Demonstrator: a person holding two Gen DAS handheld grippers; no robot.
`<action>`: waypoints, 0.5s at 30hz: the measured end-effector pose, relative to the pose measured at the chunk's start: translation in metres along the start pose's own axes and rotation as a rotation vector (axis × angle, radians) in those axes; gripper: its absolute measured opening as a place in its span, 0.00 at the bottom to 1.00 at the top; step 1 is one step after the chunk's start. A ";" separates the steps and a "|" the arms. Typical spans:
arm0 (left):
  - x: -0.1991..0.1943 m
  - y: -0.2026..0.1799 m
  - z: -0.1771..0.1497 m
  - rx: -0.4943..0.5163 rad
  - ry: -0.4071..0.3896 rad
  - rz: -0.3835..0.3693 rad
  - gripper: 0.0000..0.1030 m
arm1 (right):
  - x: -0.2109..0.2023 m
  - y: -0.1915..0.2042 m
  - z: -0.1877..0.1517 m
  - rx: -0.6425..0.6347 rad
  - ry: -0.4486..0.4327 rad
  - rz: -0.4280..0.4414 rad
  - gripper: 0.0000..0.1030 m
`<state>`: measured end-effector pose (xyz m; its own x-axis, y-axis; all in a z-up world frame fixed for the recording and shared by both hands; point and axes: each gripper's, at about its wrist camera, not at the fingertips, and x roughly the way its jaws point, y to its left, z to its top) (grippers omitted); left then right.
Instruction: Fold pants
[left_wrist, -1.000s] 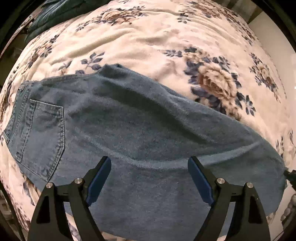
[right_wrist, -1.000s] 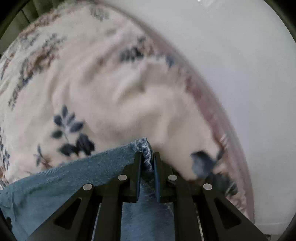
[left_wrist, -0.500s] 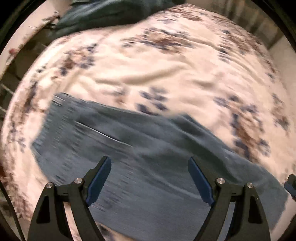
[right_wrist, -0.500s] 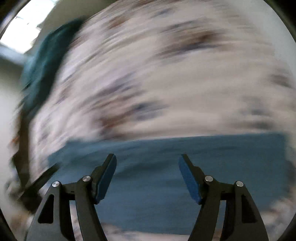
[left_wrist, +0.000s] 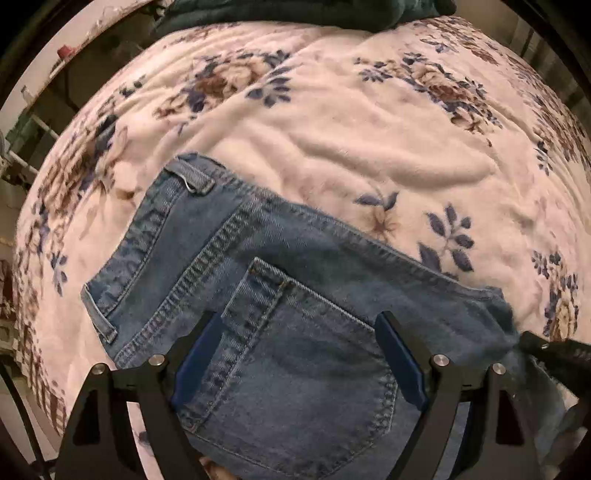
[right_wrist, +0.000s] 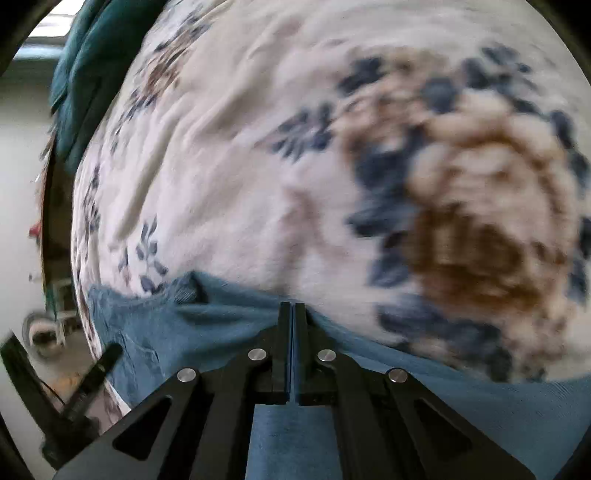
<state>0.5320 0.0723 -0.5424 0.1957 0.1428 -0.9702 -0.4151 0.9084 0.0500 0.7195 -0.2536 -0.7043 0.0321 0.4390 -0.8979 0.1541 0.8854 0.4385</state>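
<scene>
Lying flat on the floral bed (left_wrist: 369, 140), the jeans (left_wrist: 303, 354) await folding. The left gripper (left_wrist: 299, 354) hovers over the back pocket, fingers wide; the right gripper (right_wrist: 291, 314) has just closed, fingers pinched on the far denim edge. Soft but weighty, denim probably handles best by waistband and hems.

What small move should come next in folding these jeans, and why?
Probably bring the left hand-held gripper down and close it on the jeans near the back pocket. Its jaws stand wide open over the denim, gripping nothing, while the right hand-held gripper, whose jaws have just closed, looks pinched on the jeans' edge on the blanket. A fold likely needs both ends held.
</scene>
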 end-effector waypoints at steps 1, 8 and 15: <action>0.000 0.003 -0.001 -0.005 0.004 -0.005 0.82 | -0.012 0.010 -0.001 -0.037 -0.032 -0.001 0.07; 0.004 0.020 0.001 -0.023 -0.006 0.013 0.82 | 0.007 0.109 0.011 -0.375 0.047 -0.049 0.59; 0.009 0.031 0.005 -0.032 -0.011 0.001 0.82 | 0.042 0.098 0.027 -0.249 0.062 -0.060 0.04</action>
<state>0.5255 0.1039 -0.5480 0.2045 0.1481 -0.9676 -0.4432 0.8954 0.0434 0.7625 -0.1522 -0.7003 -0.0318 0.3861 -0.9219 -0.0938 0.9172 0.3873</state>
